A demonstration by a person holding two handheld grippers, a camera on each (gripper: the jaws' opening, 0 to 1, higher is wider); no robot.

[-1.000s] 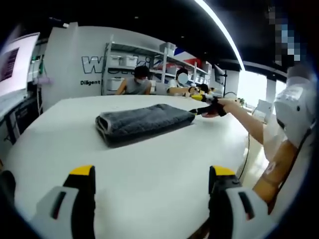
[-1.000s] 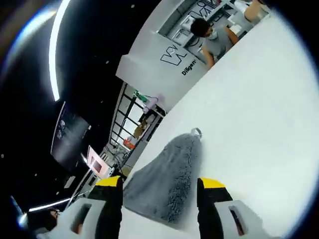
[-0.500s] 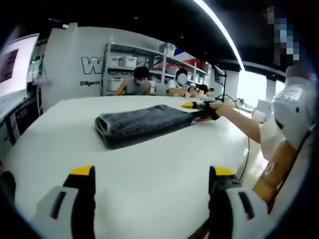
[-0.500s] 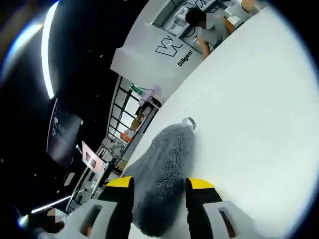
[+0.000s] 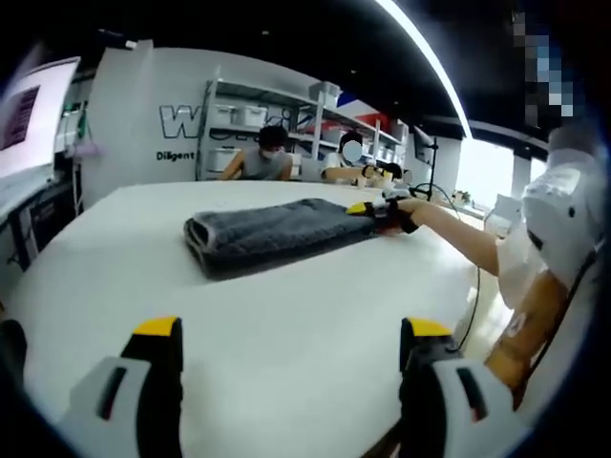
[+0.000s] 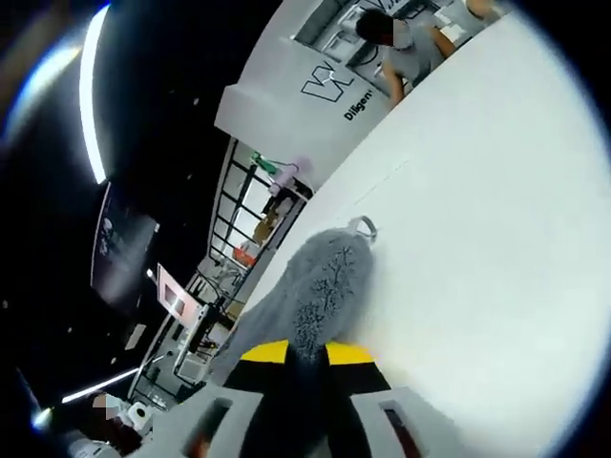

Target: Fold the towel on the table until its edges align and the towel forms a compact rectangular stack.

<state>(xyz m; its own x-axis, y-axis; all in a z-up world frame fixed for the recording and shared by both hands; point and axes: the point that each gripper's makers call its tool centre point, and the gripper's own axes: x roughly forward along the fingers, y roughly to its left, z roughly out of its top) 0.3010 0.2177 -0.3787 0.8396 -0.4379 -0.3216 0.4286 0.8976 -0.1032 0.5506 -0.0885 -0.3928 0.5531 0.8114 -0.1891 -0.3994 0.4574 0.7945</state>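
Right gripper [image 6: 305,355] is clamped on the grey towel's [image 5: 272,232] end; left gripper [image 5: 286,334] (jaws wide apart) is held low over the white table [image 5: 286,315]. Towel lies folded mid-table. Shelving [image 5: 258,119] is seen behind.
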